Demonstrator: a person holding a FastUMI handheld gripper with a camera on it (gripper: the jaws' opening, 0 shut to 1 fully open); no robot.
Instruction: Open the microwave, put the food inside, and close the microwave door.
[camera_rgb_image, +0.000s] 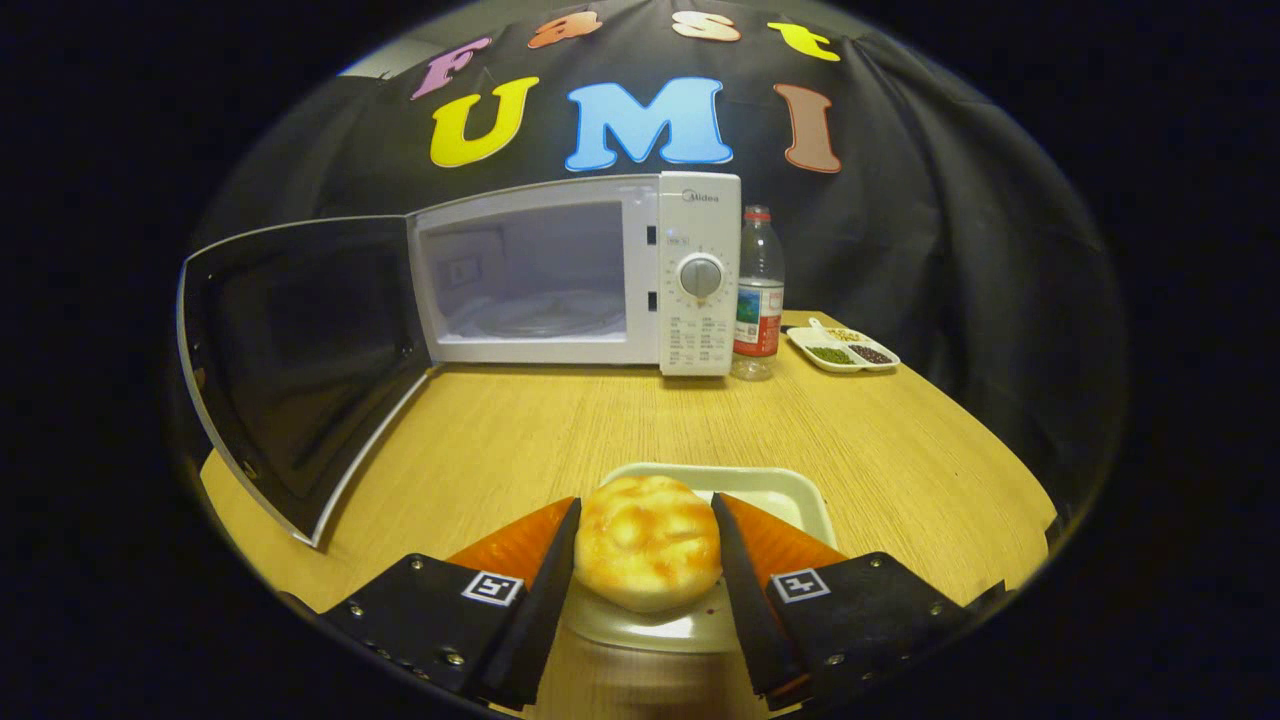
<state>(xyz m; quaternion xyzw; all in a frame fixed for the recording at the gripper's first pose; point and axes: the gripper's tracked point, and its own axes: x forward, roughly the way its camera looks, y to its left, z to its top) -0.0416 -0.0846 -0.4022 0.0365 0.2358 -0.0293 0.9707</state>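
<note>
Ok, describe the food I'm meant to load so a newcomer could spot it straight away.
Start at the white microwave, its door swung open, at the back of the wooden table. Come forward across the table to the white tray near the gripper. On it, between the two fingers, sits the bun: round, golden and blotchy, much bigger than the beans in the small divided dish by the water bottle.
</note>
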